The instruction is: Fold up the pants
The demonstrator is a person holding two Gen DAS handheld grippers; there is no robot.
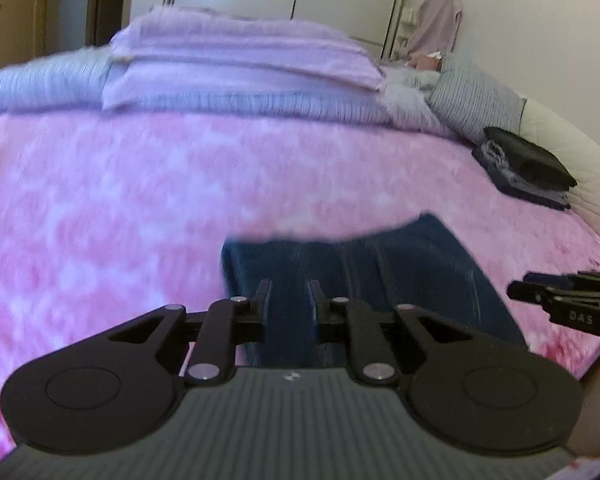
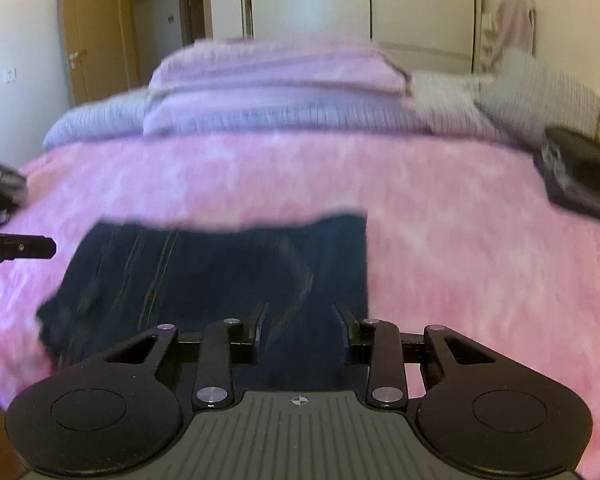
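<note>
Left wrist view: left gripper (image 1: 290, 286) low over the pants (image 1: 380, 272), fingers parted with a narrow gap and dark denim visible between them; gripping nothing, jaws released. Pants lying folded on the pink blanket (image 1: 120, 208), near the front edge of the bed, far edge blurred by motion (fabric detail hard to read). Near part of the pants hidden behind the gripper body. Right gripper (image 1: 518, 290) entering from the right edge, cut off by the frame; jaw state not readable here. Dark folded stack (image 1: 528, 168) at the far right, touching the striped pillow (image 1: 476, 100). Lilac folded bedding (image 1: 240, 56) across the far side.

Right wrist view: right gripper (image 2: 300, 308) above the pants (image 2: 220, 272), fingers spread wide, nothing between the pads, released. Pants seen as a dark rectangle on the blanket (image 2: 460, 260), right edge straight, left corner rumpled; lower portion hidden by the gripper. Left gripper (image 2: 50, 247) showing only as a black tip at the left edge (rest cut off). Dark stack (image 2: 580, 176) at the right edge, smeared and partly out of frame. Bedding (image 2: 276, 80) and wardrobe (image 2: 360, 8) behind, both blurred.
</note>
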